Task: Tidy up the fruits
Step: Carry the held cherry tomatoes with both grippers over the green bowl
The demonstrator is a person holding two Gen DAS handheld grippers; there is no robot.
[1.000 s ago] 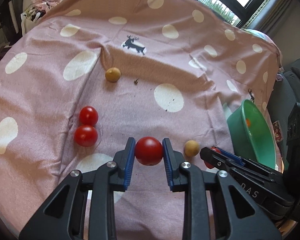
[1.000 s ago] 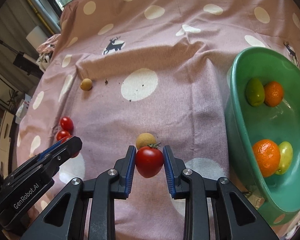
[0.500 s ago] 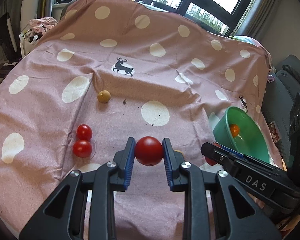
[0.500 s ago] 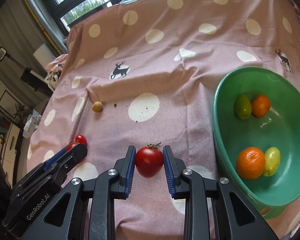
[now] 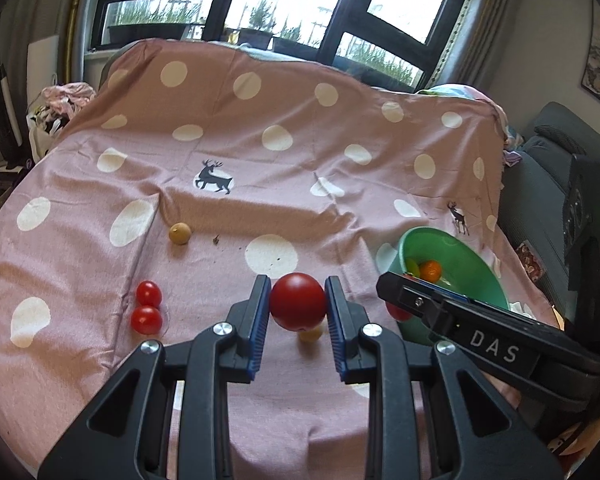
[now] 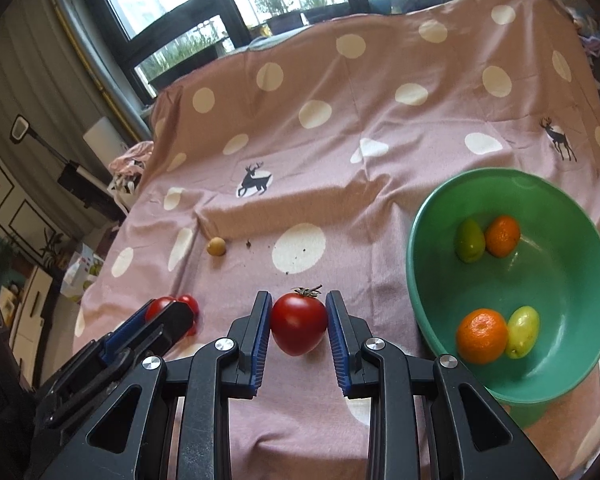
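Observation:
My left gripper (image 5: 298, 306) is shut on a round red tomato (image 5: 298, 302) and holds it above the cloth. My right gripper (image 6: 299, 320) is shut on a red tomato with a green stem (image 6: 299, 324), also lifted. A green bowl (image 6: 572, 372) at the right holds two oranges (image 6: 482, 336) and two green fruits (image 6: 469, 240); it also shows in the left wrist view (image 5: 488, 280). Two small red tomatoes (image 5: 146, 308) and a tan round fruit (image 5: 179, 233) lie on the cloth. Another tan fruit (image 5: 310, 334) lies below the left gripper.
A pink polka-dot cloth with deer prints (image 5: 260, 184) covers the table and has folds across the middle. The right gripper's body (image 5: 480, 336) crosses the left wrist view. Windows stand behind; a grey sofa (image 5: 548, 168) is at the right.
Both grippers have risen and pulled back with their tomatoes, so the cloth and bowl look farther away and the windows have come into view.

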